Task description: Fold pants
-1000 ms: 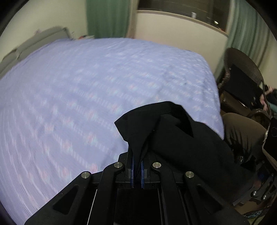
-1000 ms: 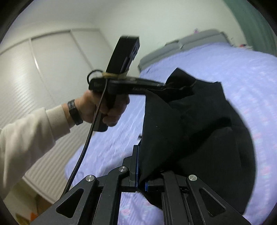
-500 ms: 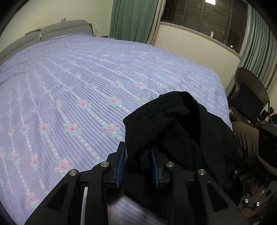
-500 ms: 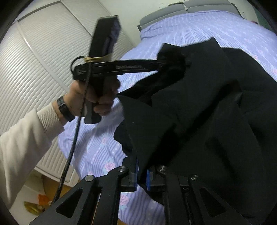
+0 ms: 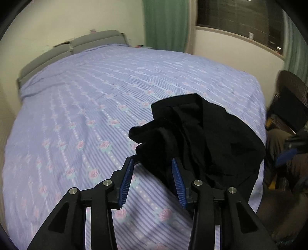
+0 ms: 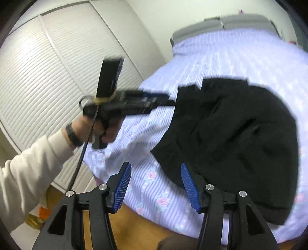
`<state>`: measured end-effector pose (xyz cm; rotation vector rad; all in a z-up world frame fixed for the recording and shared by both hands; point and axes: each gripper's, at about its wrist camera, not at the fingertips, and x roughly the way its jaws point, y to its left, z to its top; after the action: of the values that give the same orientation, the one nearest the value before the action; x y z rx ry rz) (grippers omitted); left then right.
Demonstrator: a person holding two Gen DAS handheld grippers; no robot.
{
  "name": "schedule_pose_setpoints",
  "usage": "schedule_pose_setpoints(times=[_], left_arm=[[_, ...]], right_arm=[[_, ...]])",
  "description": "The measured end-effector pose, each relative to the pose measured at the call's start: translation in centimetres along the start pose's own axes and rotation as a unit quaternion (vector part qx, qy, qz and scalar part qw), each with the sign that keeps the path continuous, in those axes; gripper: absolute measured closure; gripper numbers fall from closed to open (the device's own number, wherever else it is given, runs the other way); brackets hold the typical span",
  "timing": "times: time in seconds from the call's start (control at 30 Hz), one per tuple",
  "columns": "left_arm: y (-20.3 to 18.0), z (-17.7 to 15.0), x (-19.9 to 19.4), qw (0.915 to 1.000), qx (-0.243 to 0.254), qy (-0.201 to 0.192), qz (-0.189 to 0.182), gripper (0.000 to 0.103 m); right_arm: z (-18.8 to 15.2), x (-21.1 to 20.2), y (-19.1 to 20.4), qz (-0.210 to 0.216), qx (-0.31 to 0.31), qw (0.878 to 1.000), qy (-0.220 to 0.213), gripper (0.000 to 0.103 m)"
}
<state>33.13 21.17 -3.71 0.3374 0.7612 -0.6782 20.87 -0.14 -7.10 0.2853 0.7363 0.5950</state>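
The left tool (image 5: 152, 177) has its blue-padded jaws apart and opening; a fold of the black pants (image 5: 202, 138) lies in the gap near the right pad, but the pads do not press on it. The right tool (image 6: 156, 184) is likewise parted and opening, with only the bedsheet showing between its pads and the edge of the pants (image 6: 240, 138) just beside its right finger.

In the right wrist view the left tool (image 6: 161, 101) shows blurred from the side, gripped by the person's left hand (image 6: 100, 128) with a dark wristband and a cream sleeve (image 6: 28, 173); its tips reach the near-left edge of the pants. A black cable (image 6: 80, 159) hangs down from it.

The pants lie crumpled in a loose heap on the bed (image 5: 86, 107), close to its foot edge and toward the foot corner on the window side. The bed carries a lilac striped sheet with pink roses, and a grey headboard (image 5: 77, 44) stands at the far edge.

Beyond the bed are green curtains (image 5: 165, 23), a dark window (image 5: 240, 17) and a wicker chair (image 5: 292, 92) off the foot corner. On the other side stand white louvred closet doors (image 6: 48, 77).
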Motion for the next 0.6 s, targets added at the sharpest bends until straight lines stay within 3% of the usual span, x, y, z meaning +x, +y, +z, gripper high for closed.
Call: schedule_pose_setpoints(times=[0.1,0.23,0.33,0.43,0.5,0.6], left_arm=[[-2.0,0.2,-1.5,0.9981,-0.023,-0.021,0.053,0.057],[-5.4,0.2,-3.3,0.9884,-0.079,-0.044,0.122,0.052],[-8.0,-0.3,-3.9,0.9798,-0.126,-0.059,0.144,0.052],[-10.9,-0.4,-4.0,0.9717,-0.142,-0.079,0.172,0.052],[-12.2,-0.4,-3.6,0.9710,-0.142,-0.090,0.170,0.052],[-13.0,-0.2,-1.4,0.9765,-0.142,-0.082,0.140,0.052]], right_arm=[[1.4,-2.1,-0.5,-0.027,-0.017,0.999,-0.022,0.048],[2.8,-3.9,-2.0,-0.067,-0.053,0.995,-0.041,0.048],[3.3,-4.5,-2.8,-0.088,-0.079,0.992,-0.039,0.048],[4.4,-4.4,-4.1,-0.102,-0.107,0.989,-0.024,0.048],[5.3,-4.4,-4.8,-0.109,-0.126,0.986,-0.013,0.048],[5.5,-5.0,-6.2,-0.108,-0.142,0.984,-0.004,0.048]])
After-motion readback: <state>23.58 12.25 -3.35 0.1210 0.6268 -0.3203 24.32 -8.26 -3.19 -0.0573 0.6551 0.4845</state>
